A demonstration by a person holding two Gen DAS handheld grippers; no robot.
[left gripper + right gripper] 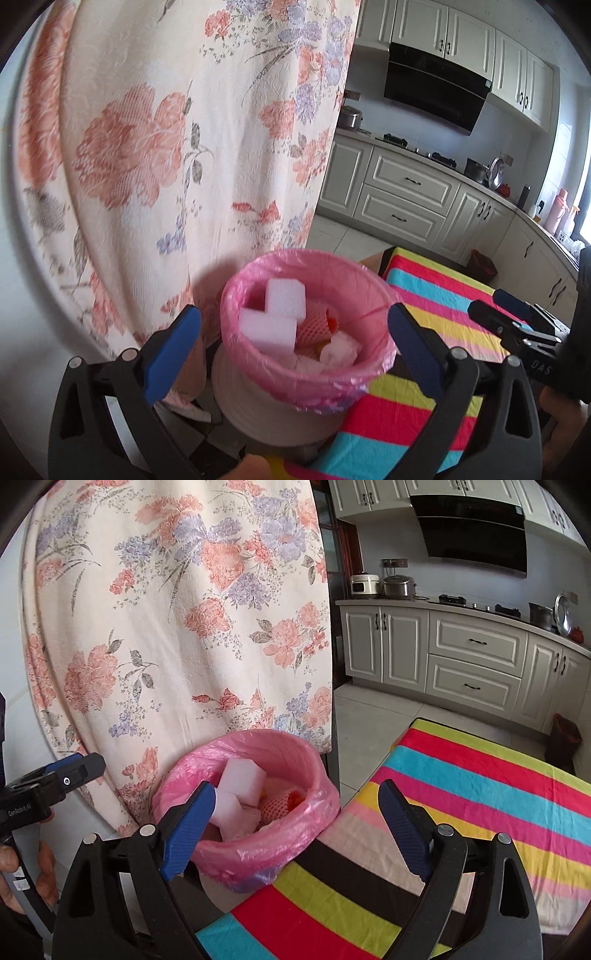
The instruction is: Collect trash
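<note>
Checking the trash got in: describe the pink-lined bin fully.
The bin is a small, round, pale container lined with a thin, crinkled pink plastic bag folded over its rim. It stands upright beside the striped cloth's edge, before the floral curtain. Inside lie white foam blocks, a pink foam net and crumpled white paper.

Pink liner (258,363) on white bin (258,410), ahead between blue pads (171,354) of black left gripper (295,321). White foam blocks (286,297), orange-pink net sleeve (314,325) inside. Cream curtain (166,129), coral and lilac flowers, beyond. Cloth (480,794) right of bin: red, cyan, yellow, pink, black, lime stripes.
</note>
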